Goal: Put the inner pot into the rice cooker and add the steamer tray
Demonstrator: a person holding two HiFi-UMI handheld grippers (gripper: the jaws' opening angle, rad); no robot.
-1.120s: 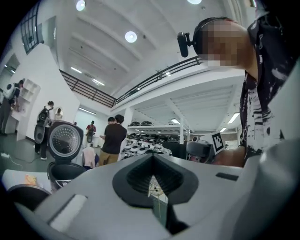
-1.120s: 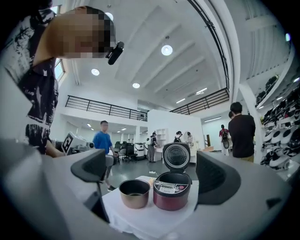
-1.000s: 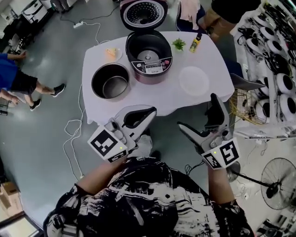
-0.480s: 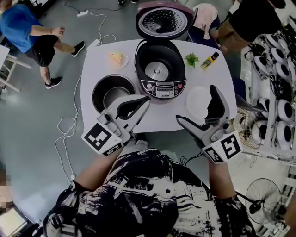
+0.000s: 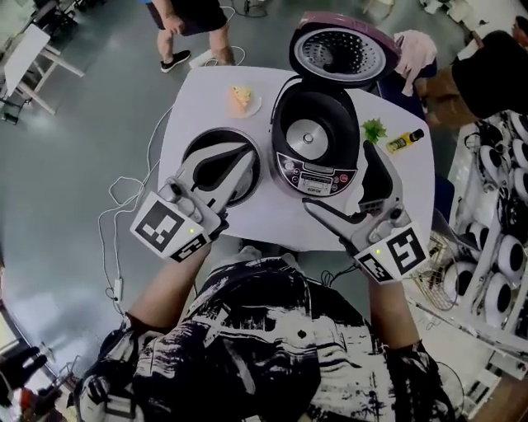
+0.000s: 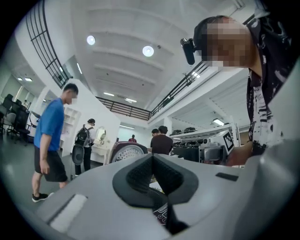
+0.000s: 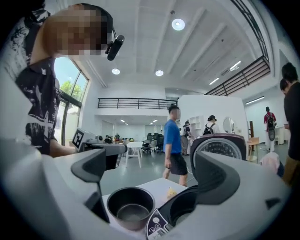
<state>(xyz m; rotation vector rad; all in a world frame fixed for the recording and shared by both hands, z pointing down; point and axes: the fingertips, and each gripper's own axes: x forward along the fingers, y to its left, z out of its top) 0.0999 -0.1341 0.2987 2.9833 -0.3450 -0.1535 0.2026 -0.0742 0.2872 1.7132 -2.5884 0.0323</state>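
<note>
The open rice cooker (image 5: 313, 144) stands on the white table (image 5: 264, 218) with its lid (image 5: 342, 53) up at the back and its well empty. Left of it stands the dark inner pot (image 5: 198, 148), partly covered by my left gripper (image 5: 241, 157), which hangs above it with its pads touching. My right gripper (image 5: 342, 185) is open above the table's near edge, right of the cooker's control panel (image 5: 312, 180). In the right gripper view the inner pot (image 7: 130, 206) and cooker (image 7: 180, 211) lie beyond the open right gripper (image 7: 152, 173). The left gripper (image 6: 151, 161) is empty.
A small plate with yellow food (image 5: 241, 99), a green sprig (image 5: 374, 129) and a yellow bottle (image 5: 404, 140) sit on the table's far side. A person (image 5: 194, 16) stands beyond the table, another in black (image 5: 495, 74) at the right. Racks (image 5: 503, 247) line the right side.
The table has come much nearer in the head view. Both grippers have moved forward: the left is now over the inner pot, the right over the table beside the cooker.
</note>
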